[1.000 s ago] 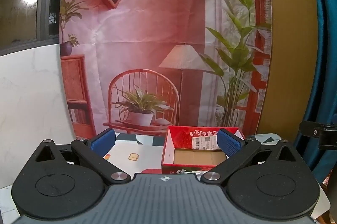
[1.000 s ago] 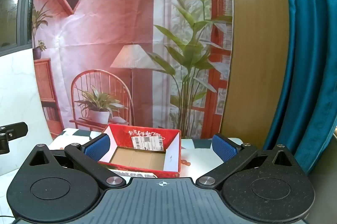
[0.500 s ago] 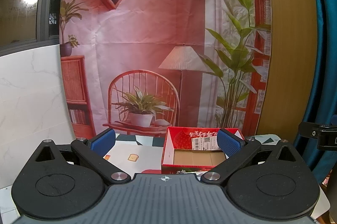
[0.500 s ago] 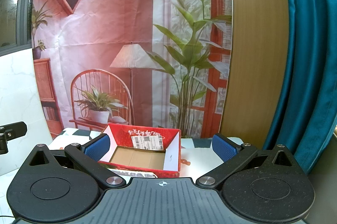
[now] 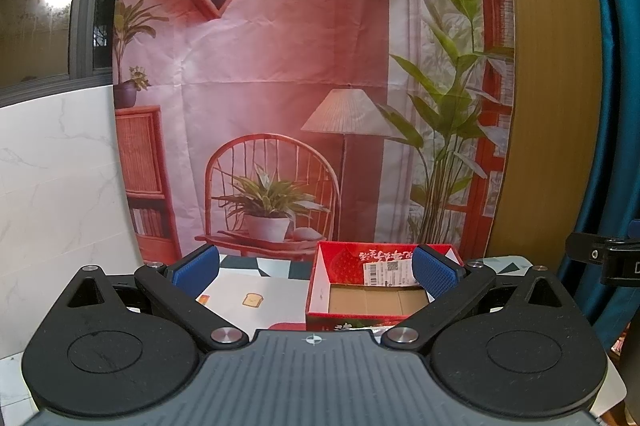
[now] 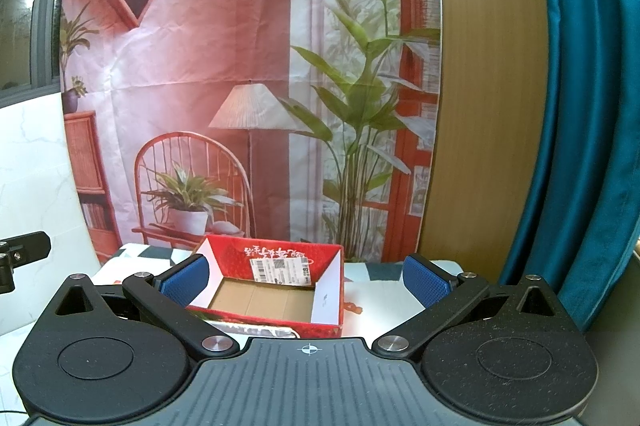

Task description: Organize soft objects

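Left wrist: nothing has changed against the frames from a second ago. Same framing, same pose. Left gripper [image 5: 315, 271] hovers with jaws wide open and nothing between them. Box [image 5: 374, 288] sits on the bench [image 5: 256, 282], right of centre, and the right pad overlaps its right wall in this view. Box floor is bare cardboard, so nothing has been put away yet. One small toast-like flat item [image 5: 252, 300] lies on the bench left of the box; can't tell whether it's an object or just print on the cover. One orange-edged bit [image 5: 203, 299] lies further left of the box, partly hidden. A red patch [image 5: 286, 326] shows just in front of the box, unidentifiable.

Right wrist: also static. Right gripper [image 6: 305, 277] is wide open and holds nothing. The box [image 6: 276, 288] is ahead, left of centre, and it's empty. One small red item [image 6: 354, 308] lies on the bench [image 6: 380, 300] just right of the box. Something pale and striped [image 6: 260, 329] is touching the box's front wall, mostly hidden.

Read: idle at the start, no pick begun.

Count: 2 grippers, 1 box, 0 items inside, 0 clearly identifiable soft objects in view.
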{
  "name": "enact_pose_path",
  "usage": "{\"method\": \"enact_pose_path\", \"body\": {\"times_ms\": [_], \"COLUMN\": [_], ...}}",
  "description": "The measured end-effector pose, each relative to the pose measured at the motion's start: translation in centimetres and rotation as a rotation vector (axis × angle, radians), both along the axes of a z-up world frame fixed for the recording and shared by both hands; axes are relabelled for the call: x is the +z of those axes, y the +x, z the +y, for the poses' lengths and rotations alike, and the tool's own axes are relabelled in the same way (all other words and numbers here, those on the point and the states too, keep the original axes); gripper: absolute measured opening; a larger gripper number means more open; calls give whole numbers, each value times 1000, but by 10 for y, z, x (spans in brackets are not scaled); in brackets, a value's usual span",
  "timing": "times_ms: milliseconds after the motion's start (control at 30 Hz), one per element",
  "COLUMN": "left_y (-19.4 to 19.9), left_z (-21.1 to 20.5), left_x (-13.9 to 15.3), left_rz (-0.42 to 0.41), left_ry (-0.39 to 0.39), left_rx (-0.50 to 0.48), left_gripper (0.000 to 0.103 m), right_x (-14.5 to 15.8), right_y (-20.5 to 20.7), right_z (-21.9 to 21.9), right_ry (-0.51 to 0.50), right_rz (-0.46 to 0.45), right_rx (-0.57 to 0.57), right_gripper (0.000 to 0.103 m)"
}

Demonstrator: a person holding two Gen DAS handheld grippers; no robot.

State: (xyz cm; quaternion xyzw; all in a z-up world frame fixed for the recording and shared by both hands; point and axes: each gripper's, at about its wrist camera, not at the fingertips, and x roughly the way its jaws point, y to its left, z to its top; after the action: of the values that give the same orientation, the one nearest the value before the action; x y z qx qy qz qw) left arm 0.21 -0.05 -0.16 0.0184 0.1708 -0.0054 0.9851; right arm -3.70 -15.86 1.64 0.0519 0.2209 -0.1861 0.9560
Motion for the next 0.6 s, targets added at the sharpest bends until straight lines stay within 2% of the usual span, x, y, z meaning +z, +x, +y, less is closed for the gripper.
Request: {"method": "enact_pose_path", "body": {"times_ms": [600], "left_y": [0], "left_z": [0], "left_x": [1], "left_rz": [-2], "left_ry": [0], "left_rx": [-5], "left_gripper": [103], "right_x": [1], "right_y": [0], "right_z": [0], "right_ry": [0], "right_rz": [-1], "right_rx": [2], "right_gripper": [103]}}
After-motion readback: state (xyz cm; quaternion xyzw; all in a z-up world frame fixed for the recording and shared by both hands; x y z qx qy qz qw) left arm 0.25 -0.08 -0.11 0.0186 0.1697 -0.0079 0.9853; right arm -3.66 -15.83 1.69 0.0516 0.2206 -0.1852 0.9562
